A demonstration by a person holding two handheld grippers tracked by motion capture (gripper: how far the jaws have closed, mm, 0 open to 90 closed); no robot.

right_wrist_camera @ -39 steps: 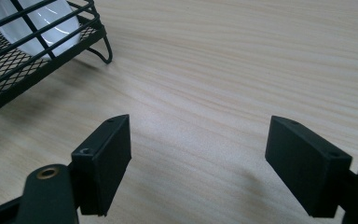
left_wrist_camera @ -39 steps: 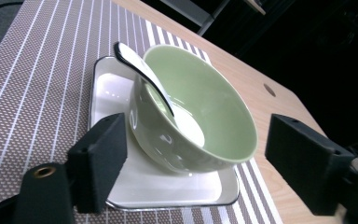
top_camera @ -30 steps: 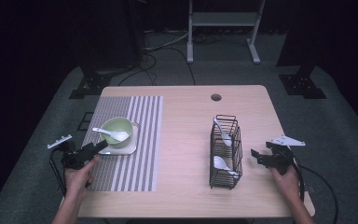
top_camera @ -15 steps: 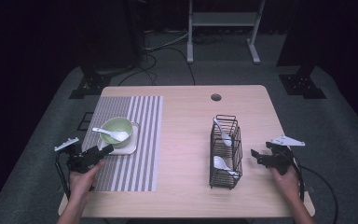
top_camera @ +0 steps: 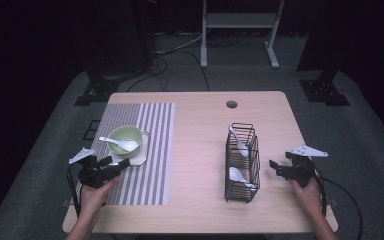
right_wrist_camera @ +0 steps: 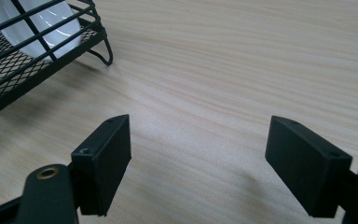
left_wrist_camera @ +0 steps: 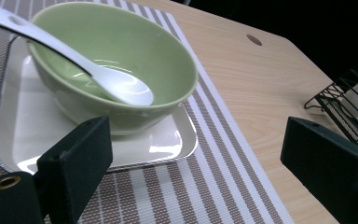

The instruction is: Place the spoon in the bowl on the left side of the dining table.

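Observation:
A green bowl (top_camera: 125, 138) (left_wrist_camera: 121, 60) holds a white spoon (top_camera: 118, 143) (left_wrist_camera: 98, 77) and stands on a small white square tray (top_camera: 139, 157) (left_wrist_camera: 23, 130), on a striped placemat (top_camera: 150, 135) (left_wrist_camera: 205, 182) at the table's left. My left gripper (top_camera: 114, 165) (left_wrist_camera: 196, 172) is open, low over the mat just in front of the tray, jaws empty. A black wire rack (top_camera: 242, 162) (right_wrist_camera: 23, 56) at the right holds two white spoons (top_camera: 238, 141) (right_wrist_camera: 37, 18). My right gripper (top_camera: 275, 167) (right_wrist_camera: 198, 163) hangs open and empty to the right of the rack, above bare wood.
The wooden table (top_camera: 200, 135) has a round cable hole (top_camera: 231, 104) near its far edge. Bare wood lies between the mat and the rack. Dark stands and cables sit on the floor behind the table. Cables trail from both grippers.
My left gripper has moved right and forward, onto the placemat toward the tray. The right gripper has stayed where it was.

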